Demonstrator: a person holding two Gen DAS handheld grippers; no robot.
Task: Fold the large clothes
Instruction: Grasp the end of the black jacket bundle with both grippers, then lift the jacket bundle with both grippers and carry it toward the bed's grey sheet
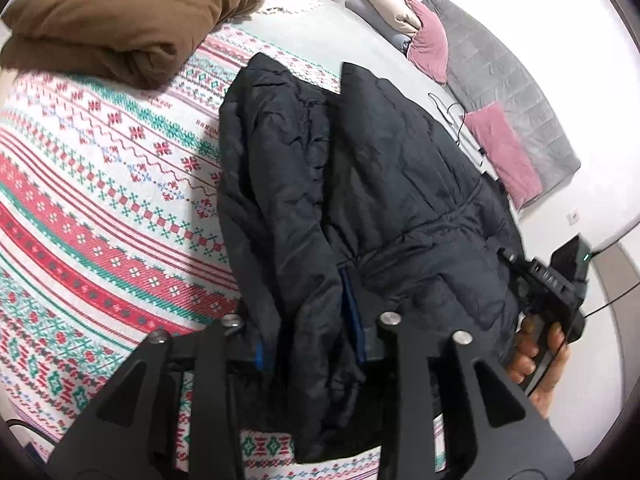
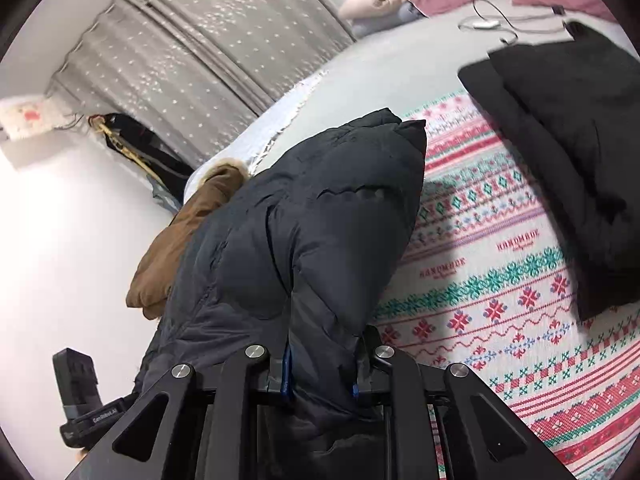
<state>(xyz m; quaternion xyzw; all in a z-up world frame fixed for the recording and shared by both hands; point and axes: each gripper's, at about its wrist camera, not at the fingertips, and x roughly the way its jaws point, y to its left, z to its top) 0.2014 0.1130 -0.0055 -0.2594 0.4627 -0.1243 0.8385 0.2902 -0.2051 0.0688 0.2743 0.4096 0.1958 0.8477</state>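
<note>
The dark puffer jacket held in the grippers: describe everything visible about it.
The dark puffer jacket is navy-black, quilted and padded, with a smooth, slightly shiny shell and stitched seams. It is doubled lengthwise into two thick folds, partly lifted and draped over the patterned blanket. The left gripper and the right gripper each pinch bunched fabric at its near end. Its far end reaches toward the pillows. The folded brown coat lies apart from it.
</note>
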